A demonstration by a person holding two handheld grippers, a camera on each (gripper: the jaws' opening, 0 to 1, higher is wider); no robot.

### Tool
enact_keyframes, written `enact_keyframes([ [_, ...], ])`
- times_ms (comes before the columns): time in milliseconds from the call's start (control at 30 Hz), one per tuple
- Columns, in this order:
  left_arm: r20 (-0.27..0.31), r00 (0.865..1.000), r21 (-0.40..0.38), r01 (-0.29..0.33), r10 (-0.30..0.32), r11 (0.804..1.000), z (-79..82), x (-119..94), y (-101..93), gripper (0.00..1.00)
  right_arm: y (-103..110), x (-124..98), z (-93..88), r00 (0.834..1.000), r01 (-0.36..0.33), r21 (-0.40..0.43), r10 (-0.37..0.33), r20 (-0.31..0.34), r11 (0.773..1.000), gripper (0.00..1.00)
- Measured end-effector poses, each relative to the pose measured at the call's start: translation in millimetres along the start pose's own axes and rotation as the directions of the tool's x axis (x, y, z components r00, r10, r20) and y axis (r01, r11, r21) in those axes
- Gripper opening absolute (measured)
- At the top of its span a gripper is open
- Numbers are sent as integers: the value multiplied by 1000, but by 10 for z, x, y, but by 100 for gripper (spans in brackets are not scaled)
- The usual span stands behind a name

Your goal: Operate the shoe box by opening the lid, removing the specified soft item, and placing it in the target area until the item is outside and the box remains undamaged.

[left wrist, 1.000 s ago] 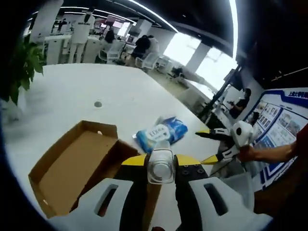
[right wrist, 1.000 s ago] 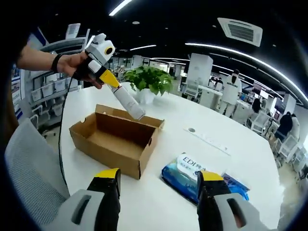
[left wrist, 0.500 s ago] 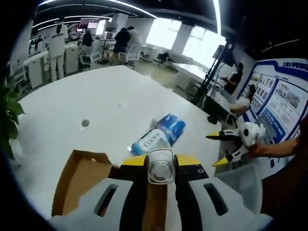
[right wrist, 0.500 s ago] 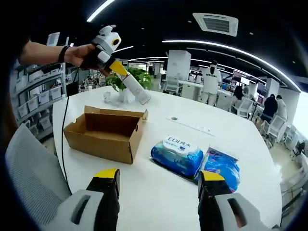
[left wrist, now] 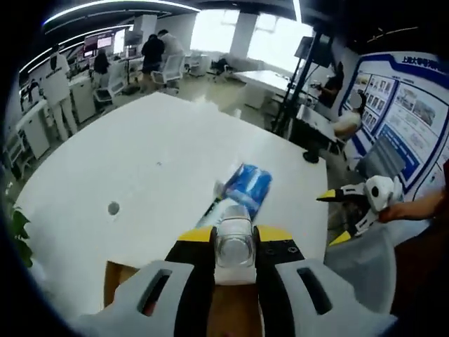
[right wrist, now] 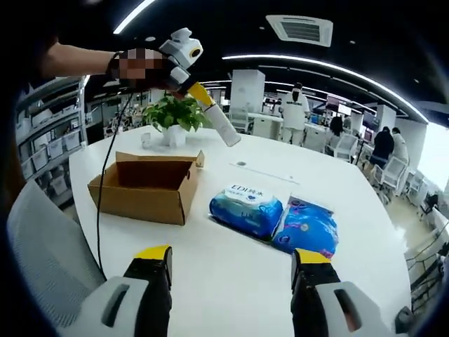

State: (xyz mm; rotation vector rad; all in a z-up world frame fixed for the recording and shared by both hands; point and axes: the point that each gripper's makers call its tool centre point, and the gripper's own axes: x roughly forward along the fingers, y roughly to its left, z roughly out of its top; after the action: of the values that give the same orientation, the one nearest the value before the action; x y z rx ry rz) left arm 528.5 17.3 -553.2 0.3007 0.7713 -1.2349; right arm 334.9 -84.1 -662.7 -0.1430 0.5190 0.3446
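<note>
Left gripper [left wrist: 233,242] first, in the left gripper view: I have its yellow-tipped jaws clamped on a clear plastic bottle [left wrist: 233,247], whose cap end points out over the white table [left wrist: 140,175]. Just beyond the bottle, two soft packs lie on the table, a blue one [left wrist: 249,187] farther out and a pale-labelled one [left wrist: 217,209] partly hidden behind the bottle. Below the bottle, a brown corner of the shoe box [left wrist: 116,277] shows at the near edge. A small round grommet [left wrist: 113,208] sits in the tabletop to the left of the packs. My right gripper [left wrist: 347,214] hangs off the table's right side with its jaws spread and nothing between them. Past the table there is an open office with desks, chairs, standing people, bright windows and a blue poster wall.

In the right gripper view, my right gripper [right wrist: 231,263] has its jaws wide apart and empty over bare tabletop [right wrist: 231,281]. The shoe box [right wrist: 144,186] stands open on the table, left of the packs, its lid flap up at the back. The labelled pack [right wrist: 245,208] lies just right of the box, outside it, with the blue pack [right wrist: 306,226] touching its far side. A potted plant [right wrist: 172,116] stands behind the box. My left gripper [right wrist: 203,98] is raised above the box, gripping the bottle [right wrist: 223,126]. A grey chair back [right wrist: 49,246] sits at the table's left edge. Ceiling light strips and an air vent run overhead.
</note>
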Motion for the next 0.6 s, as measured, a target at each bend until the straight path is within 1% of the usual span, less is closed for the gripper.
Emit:
enact_keyframes([
  [200, -56, 998, 53, 9, -6, 999, 115, 259, 28, 19, -42, -29, -58, 1000, 18, 3, -18, -6, 1000, 69],
  [300, -89, 996, 81, 10, -3, 997, 150, 379, 47, 19, -45, -23, -81, 1000, 18, 7, -18, -8, 1000, 69],
  [367, -106, 994, 99, 13, -2, 995, 170, 446, 55, 19, -43, -17, -109, 1000, 18, -4, -18, -14, 1000, 69],
  [500, -125, 992, 106, 17, -4, 994, 232, 597, 98, 19, -47, -7, -147, 1000, 18, -5, -18, -17, 1000, 69],
  [600, -155, 988, 128, 22, -2, 991, 245, 715, 127, 19, -51, -4, -172, 1000, 17, -3, -17, -20, 1000, 69],
])
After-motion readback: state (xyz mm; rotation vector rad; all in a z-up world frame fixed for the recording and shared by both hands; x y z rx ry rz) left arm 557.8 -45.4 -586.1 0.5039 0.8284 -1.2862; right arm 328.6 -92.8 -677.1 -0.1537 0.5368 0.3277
